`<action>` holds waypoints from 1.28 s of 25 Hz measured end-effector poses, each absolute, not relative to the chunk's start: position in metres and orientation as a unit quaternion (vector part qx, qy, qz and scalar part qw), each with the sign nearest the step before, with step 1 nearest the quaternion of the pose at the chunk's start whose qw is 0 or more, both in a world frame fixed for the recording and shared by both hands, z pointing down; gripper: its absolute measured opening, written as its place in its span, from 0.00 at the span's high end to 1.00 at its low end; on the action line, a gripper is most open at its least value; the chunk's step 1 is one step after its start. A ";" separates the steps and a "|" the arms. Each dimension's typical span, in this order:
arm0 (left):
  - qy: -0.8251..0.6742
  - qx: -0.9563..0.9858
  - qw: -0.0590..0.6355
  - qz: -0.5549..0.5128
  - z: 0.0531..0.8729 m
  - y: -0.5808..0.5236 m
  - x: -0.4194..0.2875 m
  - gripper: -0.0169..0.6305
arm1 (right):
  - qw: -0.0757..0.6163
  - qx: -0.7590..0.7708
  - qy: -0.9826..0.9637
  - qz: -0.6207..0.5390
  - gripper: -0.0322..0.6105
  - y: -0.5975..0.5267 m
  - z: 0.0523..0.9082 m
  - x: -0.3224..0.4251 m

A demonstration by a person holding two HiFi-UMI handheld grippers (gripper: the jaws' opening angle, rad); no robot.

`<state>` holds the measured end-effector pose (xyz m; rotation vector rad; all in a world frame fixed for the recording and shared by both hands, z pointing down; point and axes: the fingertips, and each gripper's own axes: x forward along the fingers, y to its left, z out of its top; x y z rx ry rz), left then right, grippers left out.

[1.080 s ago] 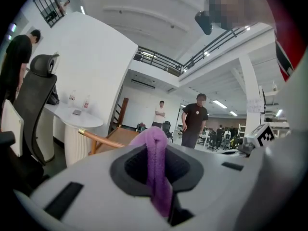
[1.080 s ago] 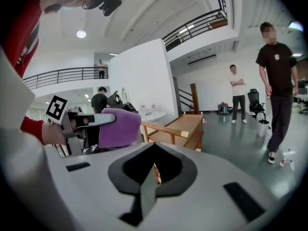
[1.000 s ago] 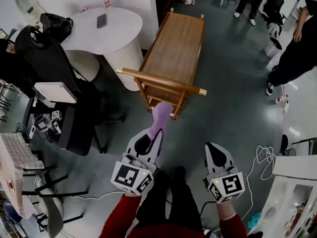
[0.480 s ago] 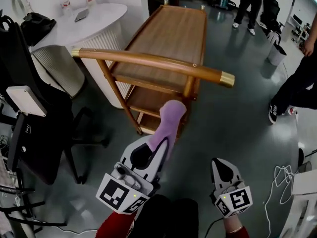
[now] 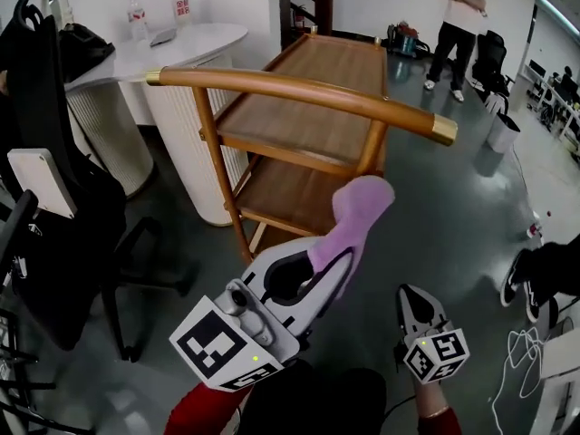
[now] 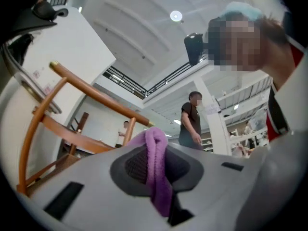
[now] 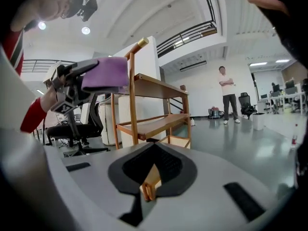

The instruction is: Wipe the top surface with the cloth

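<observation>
1. Pinched as it is between the two fingers of the left gripper [image 5: 337,259], the purple cloth [image 5: 360,210] sticks out past the fingertips in a folded wad; the left gripper view shows the same cloth [image 6: 155,150] running down the slot between the pads.
2. Left gripper [image 6: 159,189] jaws are closed tight on the cloth, with fabric on both sides of the contact line and a tail hanging back toward the palm side.
3. The cloth is ahead of the fingertips, in the air, and clear of the wooden cart [image 5: 237,208]. It sits just short of the cart's handle bar [image 5: 299,93] and is not touching the top surface [image 5: 317,107].
4. The lower shelf [image 5: 288,191] lies beyond and left of the cloth tip.
5. Right gripper [image 5: 410,297] is low, to the right of the left fingers and well apart from the cloth. Its own view shows the jaws [image 7: 148,186] nearly together, holding nothing, with cart wood visible through the slit.
6. From the right gripper view, the cloth [image 7: 106,74] is up and left of its fingers.
7. Further out: black office chair [image 5: 63,216] far left, white round table [image 5: 195,39] behind it, and a person [image 5: 458,16] standing past the cart.
</observation>
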<state>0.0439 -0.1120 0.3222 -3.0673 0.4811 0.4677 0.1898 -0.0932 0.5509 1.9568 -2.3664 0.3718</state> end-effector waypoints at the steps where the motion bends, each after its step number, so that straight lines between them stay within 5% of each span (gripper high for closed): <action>1: 0.129 -0.980 0.002 0.150 0.305 -0.109 0.052 0.90 | 0.021 0.636 -0.762 0.121 0.94 -0.096 0.549 0.192; 12: 0.160 -0.976 0.042 0.141 0.226 -0.156 0.077 0.90 | 0.013 0.648 -0.752 0.123 0.94 -0.103 0.537 0.189; 24: 0.458 -0.875 0.006 0.155 0.247 -0.299 -0.140 0.90 | 0.025 0.650 -0.745 0.147 0.94 -0.100 0.550 0.197; 32: 0.455 -0.881 0.053 0.117 0.261 -0.271 -0.150 0.90 | 0.032 0.630 -0.768 0.111 0.94 -0.127 0.521 0.154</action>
